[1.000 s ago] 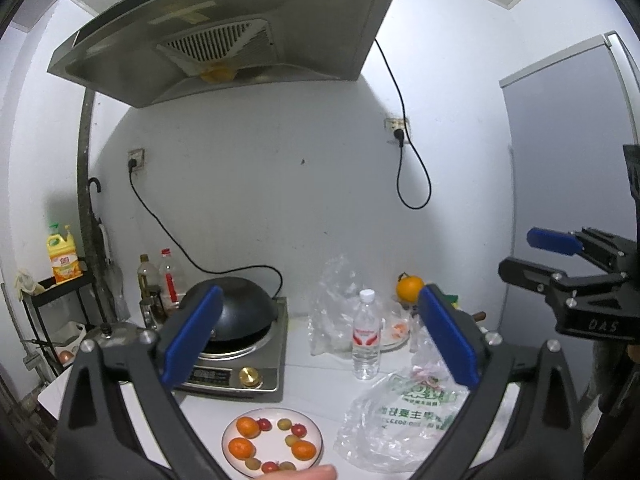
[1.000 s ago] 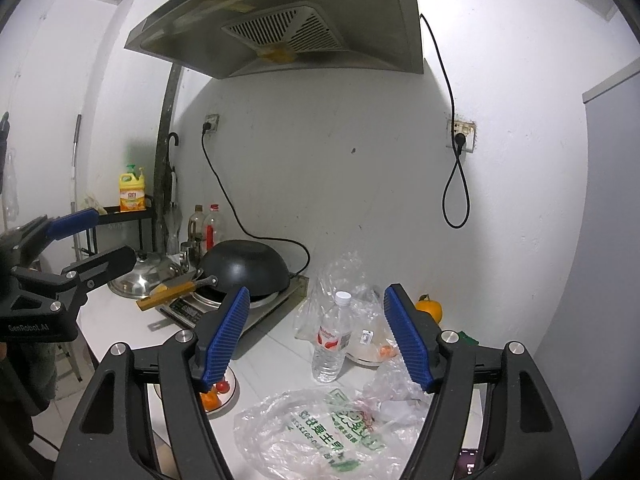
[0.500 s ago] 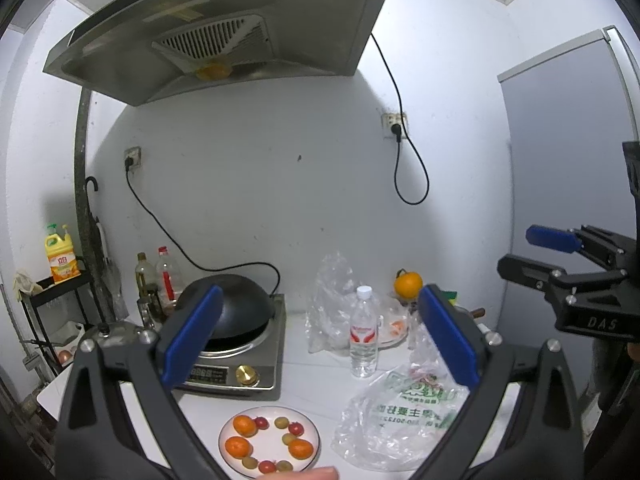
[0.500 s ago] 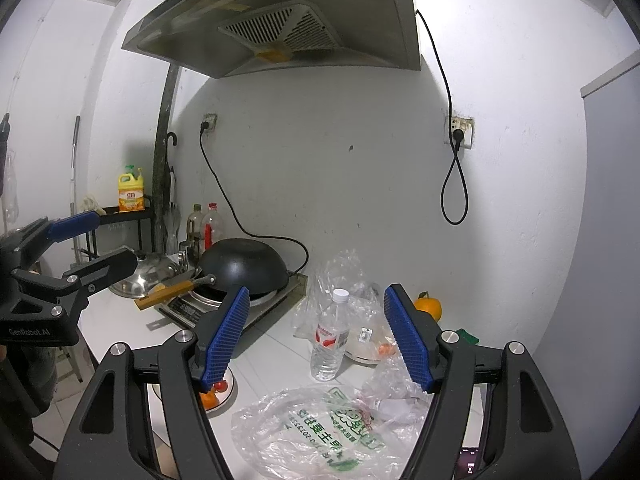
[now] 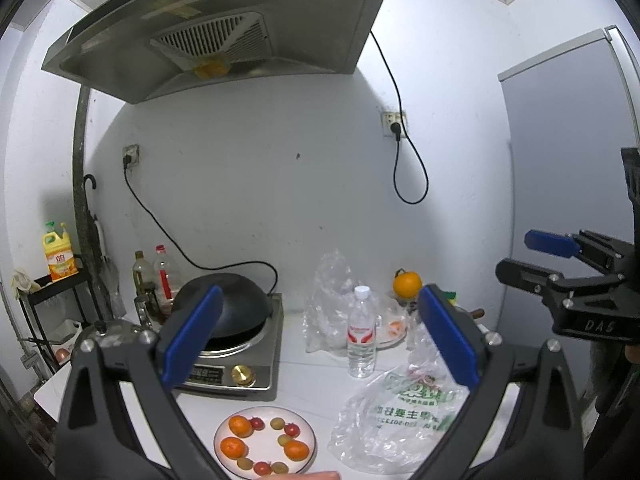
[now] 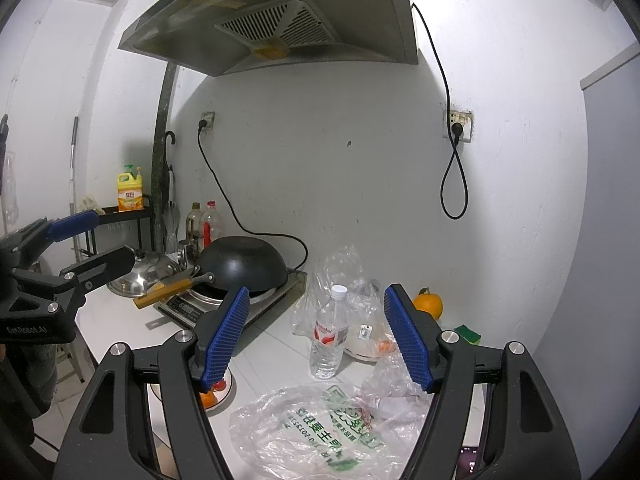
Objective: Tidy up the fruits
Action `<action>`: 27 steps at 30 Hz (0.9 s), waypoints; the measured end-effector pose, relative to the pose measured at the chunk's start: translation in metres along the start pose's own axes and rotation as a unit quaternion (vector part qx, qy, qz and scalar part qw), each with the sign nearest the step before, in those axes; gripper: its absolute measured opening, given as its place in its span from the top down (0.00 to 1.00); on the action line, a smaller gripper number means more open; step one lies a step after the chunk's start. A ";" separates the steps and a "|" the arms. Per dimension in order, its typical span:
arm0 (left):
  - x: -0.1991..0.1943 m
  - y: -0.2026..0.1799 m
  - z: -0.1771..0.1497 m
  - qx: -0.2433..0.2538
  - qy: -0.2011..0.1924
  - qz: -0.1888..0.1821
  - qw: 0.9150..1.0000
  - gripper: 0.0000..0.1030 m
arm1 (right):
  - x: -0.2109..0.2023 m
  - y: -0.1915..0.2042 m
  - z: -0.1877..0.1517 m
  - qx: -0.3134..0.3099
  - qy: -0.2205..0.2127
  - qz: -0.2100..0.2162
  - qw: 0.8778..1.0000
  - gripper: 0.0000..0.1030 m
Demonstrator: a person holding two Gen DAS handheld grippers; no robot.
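A white plate (image 5: 224, 428) near the counter's front edge holds mandarins (image 5: 240, 426), red cherry tomatoes and greenish small fruits in a ring; in the right wrist view the plate (image 6: 229, 388) peeks out behind a finger. A larger orange (image 5: 407, 284) (image 6: 428, 306) stands at the back right. My left gripper (image 5: 320, 336) hovers open above the counter, nothing between its blue pads. My right gripper (image 6: 316, 338) is open too, held over a printed plastic bag (image 6: 320, 432) (image 5: 400, 420).
A water bottle (image 5: 362, 332) stands mid-counter beside clear crumpled bags (image 5: 328, 300). An induction hob (image 5: 236, 360) carries an upturned black wok (image 5: 228, 304). Oil bottles (image 5: 154, 280), a steel lid (image 6: 140, 274), a range hood (image 5: 216, 40) overhead and a grey fridge (image 5: 568, 168) at right surround the counter.
Neither gripper has moved noticeably; the views shift only slightly. Both stay open and nothing on the counter has changed place.
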State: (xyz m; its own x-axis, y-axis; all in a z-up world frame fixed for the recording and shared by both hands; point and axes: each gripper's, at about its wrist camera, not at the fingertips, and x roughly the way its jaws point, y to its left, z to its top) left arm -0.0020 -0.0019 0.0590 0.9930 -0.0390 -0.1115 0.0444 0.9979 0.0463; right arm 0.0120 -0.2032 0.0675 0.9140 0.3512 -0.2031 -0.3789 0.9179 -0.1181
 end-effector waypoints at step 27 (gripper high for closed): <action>0.005 -0.003 -0.003 -0.003 0.003 -0.002 1.000 0.04 | 0.001 -0.001 -0.002 0.001 0.002 0.001 1.000 0.29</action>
State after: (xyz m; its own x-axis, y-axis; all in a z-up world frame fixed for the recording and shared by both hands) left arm 0.0020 -0.0052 0.0557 0.9922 -0.0431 -0.1168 0.0481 0.9980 0.0406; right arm 0.0127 -0.2040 0.0659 0.9129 0.3516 -0.2074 -0.3798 0.9178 -0.1158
